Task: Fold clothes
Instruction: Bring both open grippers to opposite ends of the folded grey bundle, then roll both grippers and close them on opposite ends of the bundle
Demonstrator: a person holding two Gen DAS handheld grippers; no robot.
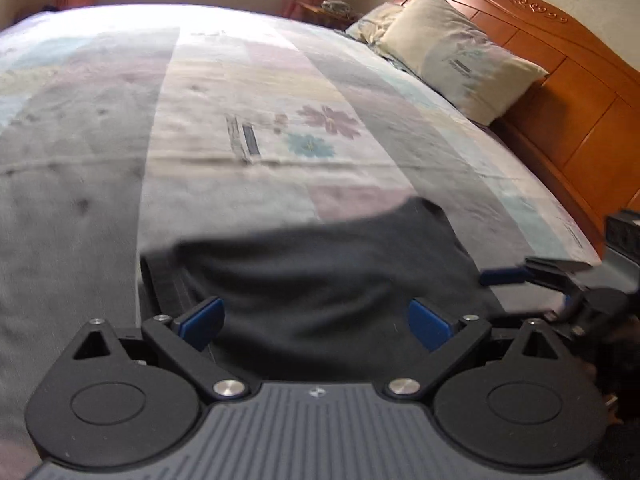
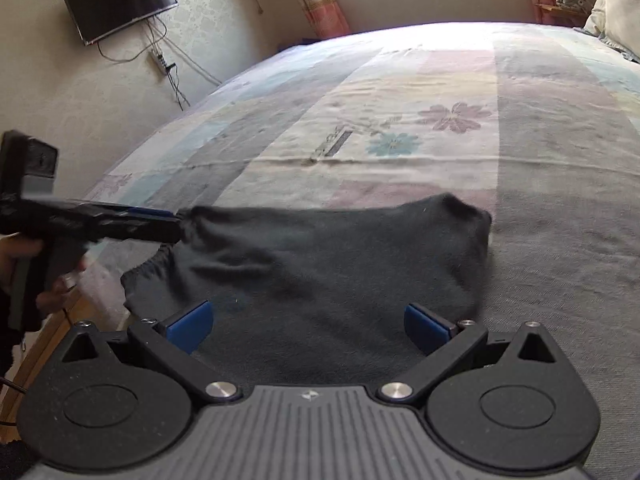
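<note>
A dark grey garment (image 1: 320, 272) lies rumpled on the bed near its front edge; in the right wrist view the garment (image 2: 340, 264) shows a gathered hem at its left. My left gripper (image 1: 316, 318) is open, its blue pads wide apart over the garment's near part. My right gripper (image 2: 312, 324) is open too, straddling the garment's near edge. From the right wrist view the left gripper (image 2: 168, 220) appears side-on with its tip at the garment's raised left corner. The right gripper (image 1: 504, 276) shows at the garment's right side in the left wrist view.
The bed carries a patchwork floral sheet (image 1: 280, 120). Two pillows (image 1: 460, 52) lean on a wooden headboard (image 1: 580, 92) at the right. A wall television (image 2: 120, 0) with cables, curtains (image 2: 320, 4) and a window are beyond the bed. A hand (image 2: 24, 256) holds the left gripper.
</note>
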